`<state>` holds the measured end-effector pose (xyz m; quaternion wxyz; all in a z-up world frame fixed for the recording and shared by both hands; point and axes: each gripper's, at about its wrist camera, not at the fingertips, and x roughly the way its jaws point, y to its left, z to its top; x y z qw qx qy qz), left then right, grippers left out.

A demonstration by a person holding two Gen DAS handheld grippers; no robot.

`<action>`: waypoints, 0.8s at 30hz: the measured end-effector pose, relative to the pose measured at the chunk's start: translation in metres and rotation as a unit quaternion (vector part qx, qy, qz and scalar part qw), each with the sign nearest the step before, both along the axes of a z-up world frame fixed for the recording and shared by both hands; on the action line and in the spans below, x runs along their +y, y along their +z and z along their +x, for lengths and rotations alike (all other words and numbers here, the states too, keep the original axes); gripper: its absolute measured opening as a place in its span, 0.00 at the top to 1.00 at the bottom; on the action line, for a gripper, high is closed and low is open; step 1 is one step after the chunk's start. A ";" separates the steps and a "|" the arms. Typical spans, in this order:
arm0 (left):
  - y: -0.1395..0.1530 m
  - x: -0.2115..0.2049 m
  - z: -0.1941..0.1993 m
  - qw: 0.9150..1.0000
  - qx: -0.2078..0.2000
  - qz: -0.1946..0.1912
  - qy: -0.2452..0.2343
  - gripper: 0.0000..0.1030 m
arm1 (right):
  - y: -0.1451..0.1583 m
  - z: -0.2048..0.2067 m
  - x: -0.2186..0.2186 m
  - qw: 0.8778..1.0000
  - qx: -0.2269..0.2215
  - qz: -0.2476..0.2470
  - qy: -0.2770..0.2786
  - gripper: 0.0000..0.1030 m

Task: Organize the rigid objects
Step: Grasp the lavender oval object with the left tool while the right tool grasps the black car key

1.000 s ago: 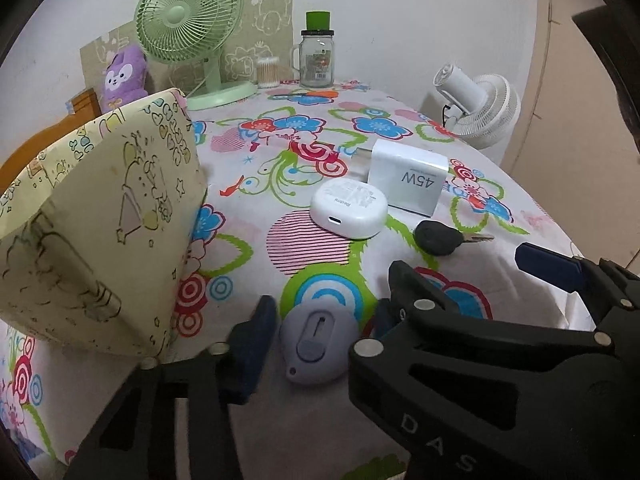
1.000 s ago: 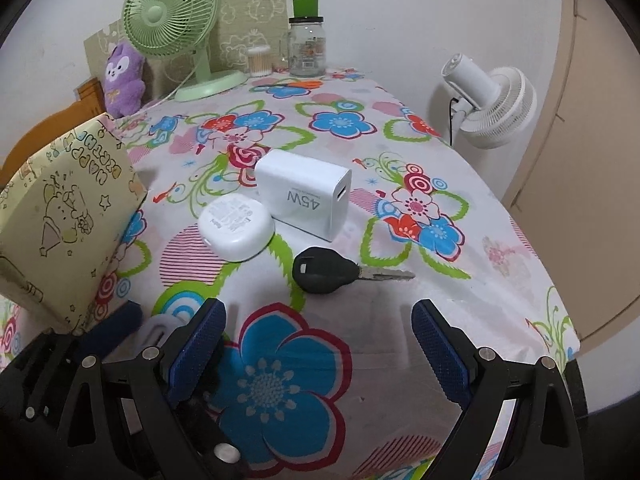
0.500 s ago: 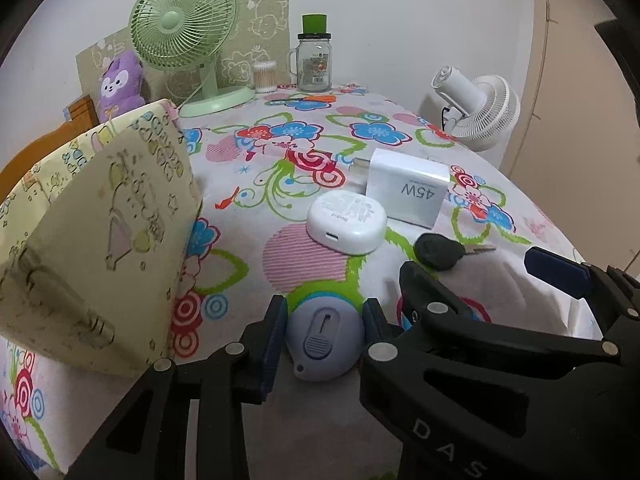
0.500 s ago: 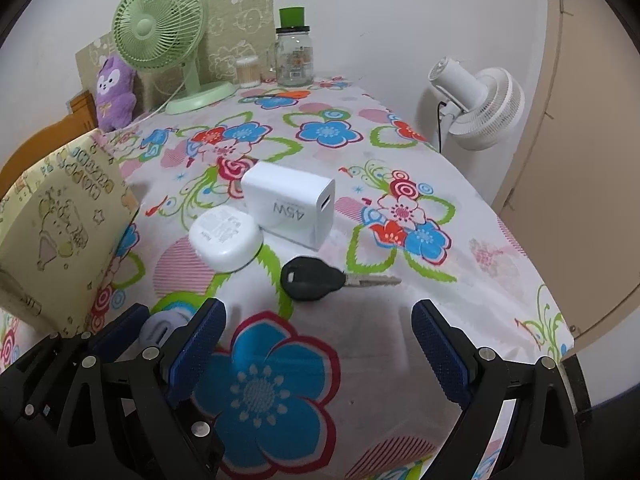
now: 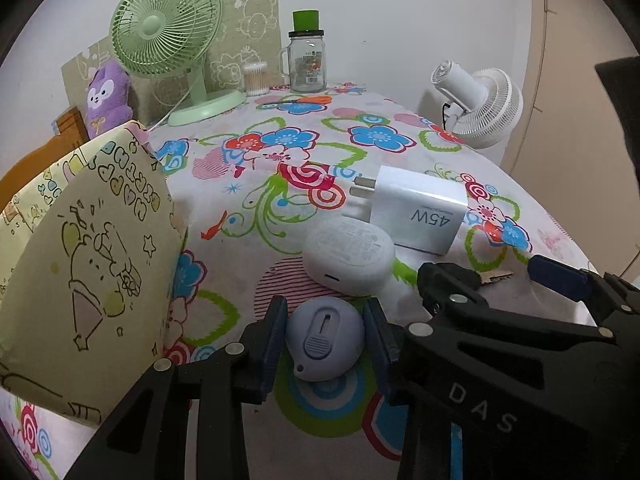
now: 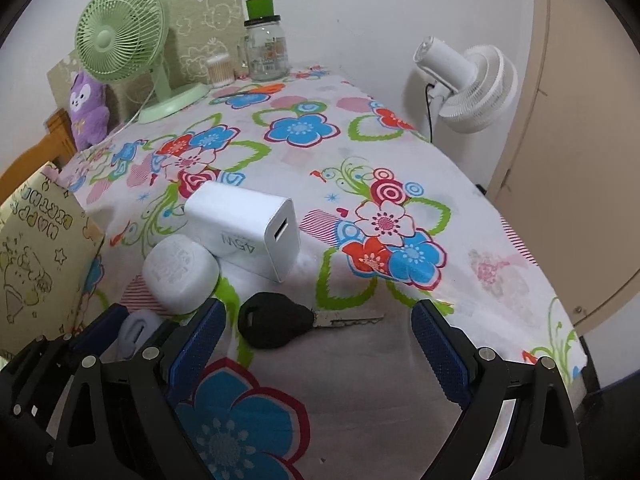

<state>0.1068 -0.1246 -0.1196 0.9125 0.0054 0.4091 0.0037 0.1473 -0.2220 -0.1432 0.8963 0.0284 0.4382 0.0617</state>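
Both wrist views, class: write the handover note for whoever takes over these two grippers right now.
Left gripper: shut on the small lavender round plastic cutter, which sits low over the flowered tablecloth; lift not confirmed.
Right gripper: open, empty, pads either side of the black-headed key, not touching it.
Also on the cloth: white round earbud case and white 45W charger block, close beside each other.
The yellow cartoon-print paper bag stands at the left.
Done: cutter gripped. Left: nothing visibly stowed yet; cutter, key, case and charger remain out.
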 end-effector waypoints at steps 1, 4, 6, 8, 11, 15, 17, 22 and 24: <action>0.000 0.000 -0.001 1.000 0.000 0.001 -0.003 0.61 | -0.001 0.001 0.000 1.000 0.001 0.000 0.000 0.07; 0.000 0.000 -0.002 1.000 -0.001 0.013 -0.012 0.61 | -0.003 0.005 0.001 1.000 0.006 -0.006 0.001 0.07; 0.000 0.000 -0.002 1.000 0.001 0.015 -0.014 0.61 | -0.004 0.008 0.001 1.000 0.005 -0.015 -0.001 0.07; 0.000 0.000 -0.002 1.000 0.000 0.017 -0.016 0.61 | -0.004 0.009 0.003 1.000 0.007 -0.024 -0.003 0.08; 0.000 0.001 -0.003 1.000 0.001 0.016 -0.017 0.61 | -0.003 0.008 0.006 0.999 0.004 -0.034 -0.005 0.24; 0.000 0.003 -0.001 1.000 0.006 0.005 -0.014 0.61 | -0.001 0.004 0.010 0.999 -0.004 -0.040 0.011 0.46; 0.000 0.003 -0.002 1.000 0.006 0.005 -0.013 0.61 | 0.000 0.002 0.011 0.999 -0.005 -0.038 0.013 0.58; 0.001 0.004 -0.006 1.000 0.009 0.001 -0.017 0.61 | 0.001 -0.002 0.013 0.999 -0.006 -0.036 0.024 0.65; 0.001 0.005 -0.008 1.000 0.011 -0.002 -0.017 0.61 | 0.002 -0.004 0.013 0.999 -0.003 -0.032 0.029 0.65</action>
